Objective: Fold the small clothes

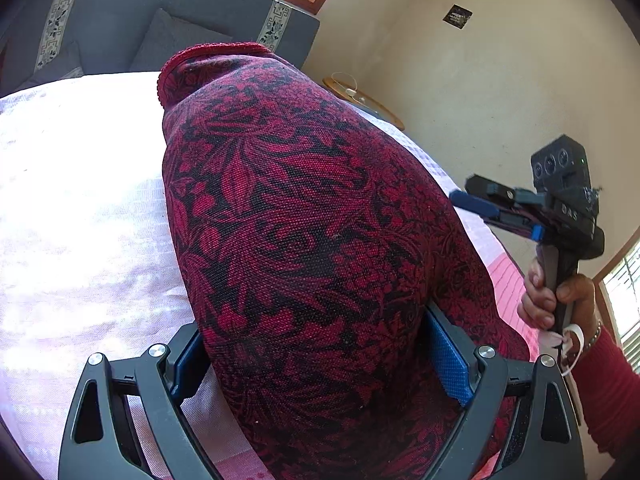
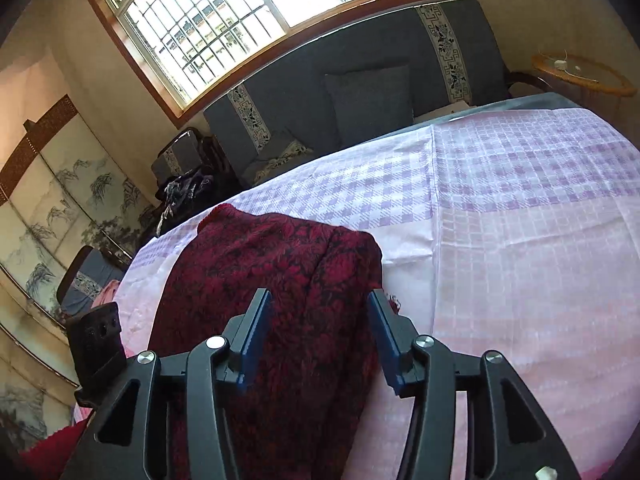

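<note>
A dark red garment with a black leaf pattern (image 1: 304, 240) lies folded into a long strip on the pink and lilac checked bedsheet (image 1: 80, 220). My left gripper (image 1: 316, 360) is low over its near end, jaws wide open, the cloth bulging between the blue pads without being pinched. In the right wrist view the same garment (image 2: 280, 280) lies on the sheet (image 2: 520, 220). My right gripper (image 2: 318, 308) hovers over its right part, jaws open and empty. The right gripper also shows in the left wrist view (image 1: 476, 202), raised to the right.
A grey sofa with cushions (image 2: 360, 92) stands beyond the bed under a barred window (image 2: 240, 12). A round wooden side table (image 2: 580, 76) is at the far right corner. A painted folding screen (image 2: 52, 200) is on the left.
</note>
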`<state>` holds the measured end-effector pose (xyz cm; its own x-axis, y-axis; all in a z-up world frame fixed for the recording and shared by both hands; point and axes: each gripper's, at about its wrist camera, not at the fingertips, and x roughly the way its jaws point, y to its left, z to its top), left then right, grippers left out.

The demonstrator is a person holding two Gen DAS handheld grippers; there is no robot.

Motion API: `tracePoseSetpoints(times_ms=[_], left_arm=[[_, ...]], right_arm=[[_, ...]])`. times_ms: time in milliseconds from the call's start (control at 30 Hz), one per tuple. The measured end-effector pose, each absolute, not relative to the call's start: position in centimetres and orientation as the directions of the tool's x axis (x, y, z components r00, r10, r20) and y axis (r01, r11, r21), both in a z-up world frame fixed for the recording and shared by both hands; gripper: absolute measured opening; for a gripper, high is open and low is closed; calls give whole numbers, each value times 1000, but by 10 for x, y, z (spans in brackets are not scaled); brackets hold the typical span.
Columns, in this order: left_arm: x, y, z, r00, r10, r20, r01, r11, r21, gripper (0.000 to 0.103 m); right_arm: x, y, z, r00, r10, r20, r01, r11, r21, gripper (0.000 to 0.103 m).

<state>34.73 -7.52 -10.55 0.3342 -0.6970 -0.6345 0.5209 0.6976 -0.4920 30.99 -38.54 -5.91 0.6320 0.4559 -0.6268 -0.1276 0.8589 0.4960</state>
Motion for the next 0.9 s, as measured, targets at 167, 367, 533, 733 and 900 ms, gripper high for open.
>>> tracePoseSetpoints(times_ms=[167,367,533,733,900], left_arm=[[347,-74,-106,332,-702,-630,519,694,-499,93],[351,-70,-109,328,-704,-630,517,692,-504,93],[351,-69,-110,327,-708,-627,516,689,-509,93],[352,-65,-112,324,-713,-622,515,684,-517,93],[352,-65,-112,324,-713,-621,514,684,-517,93]], right_arm=[[241,-393,-95,564,560,-607,-84,770,632,63],[234,-371,-123,522,612,-594,-66,723,687,70],[251,-358,-128,504,648,-572,-90,698,711,72],[261,-345,-128,436,698,-569,-157,681,715,72],[267,-345,-129,430,703,-567,-180,682,709,70]])
